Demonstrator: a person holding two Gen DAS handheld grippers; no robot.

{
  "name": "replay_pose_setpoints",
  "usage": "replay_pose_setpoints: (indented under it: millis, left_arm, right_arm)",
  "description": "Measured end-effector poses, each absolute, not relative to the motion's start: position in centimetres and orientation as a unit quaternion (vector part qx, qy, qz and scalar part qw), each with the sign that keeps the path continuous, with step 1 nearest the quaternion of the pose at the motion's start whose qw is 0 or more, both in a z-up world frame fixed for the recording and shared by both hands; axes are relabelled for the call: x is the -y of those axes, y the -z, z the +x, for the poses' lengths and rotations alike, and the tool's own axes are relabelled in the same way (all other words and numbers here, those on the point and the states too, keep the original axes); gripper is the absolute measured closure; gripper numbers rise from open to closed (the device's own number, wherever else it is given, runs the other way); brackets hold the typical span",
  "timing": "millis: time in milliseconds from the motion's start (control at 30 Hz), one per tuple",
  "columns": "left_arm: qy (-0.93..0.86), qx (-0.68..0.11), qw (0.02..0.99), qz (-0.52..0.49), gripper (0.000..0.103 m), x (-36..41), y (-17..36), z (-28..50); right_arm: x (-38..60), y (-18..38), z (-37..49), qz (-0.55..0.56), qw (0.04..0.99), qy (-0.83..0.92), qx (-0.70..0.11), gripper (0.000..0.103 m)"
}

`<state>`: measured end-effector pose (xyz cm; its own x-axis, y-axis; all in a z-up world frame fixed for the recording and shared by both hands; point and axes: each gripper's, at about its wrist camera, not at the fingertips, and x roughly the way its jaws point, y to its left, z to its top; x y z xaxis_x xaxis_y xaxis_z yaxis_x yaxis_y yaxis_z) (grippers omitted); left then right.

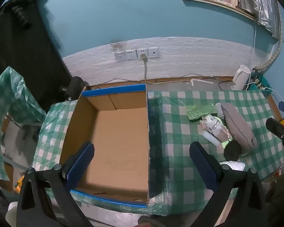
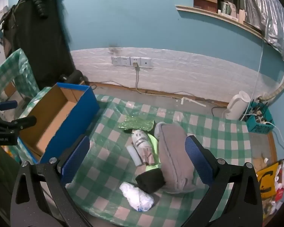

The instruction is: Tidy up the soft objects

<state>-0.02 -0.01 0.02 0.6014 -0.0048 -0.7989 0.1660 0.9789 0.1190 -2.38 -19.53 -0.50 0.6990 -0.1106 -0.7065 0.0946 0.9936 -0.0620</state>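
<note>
A green-and-white checked plastic cloth point(image 2: 214, 132) covers the tabletop. On its left side stands an open cardboard box point(image 1: 119, 141) with blue outer walls. To the right lie a grey cushion point(image 2: 175, 151), a green sequined piece point(image 2: 135, 123), a patterned bundle point(image 2: 142, 143), a white roll point(image 2: 134, 156), a black folded cloth point(image 2: 150, 178) and a crumpled white bag point(image 2: 137, 195), clustered close together.

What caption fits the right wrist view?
Open right gripper hovers over grey folded cushion beside empty blue-sided cardboard box.
</note>
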Motion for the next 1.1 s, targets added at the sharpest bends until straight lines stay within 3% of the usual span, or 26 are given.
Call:
replay_pose_setpoints:
  millis: [1100]
  left_arm:
    - [0.063,-0.432,0.895,0.092,0.002,0.6,-0.3,-0.3]
  right_arm:
    - [19.8,0.6,-2.7,-0.012,0.921,0.057,-0.386,0.003]
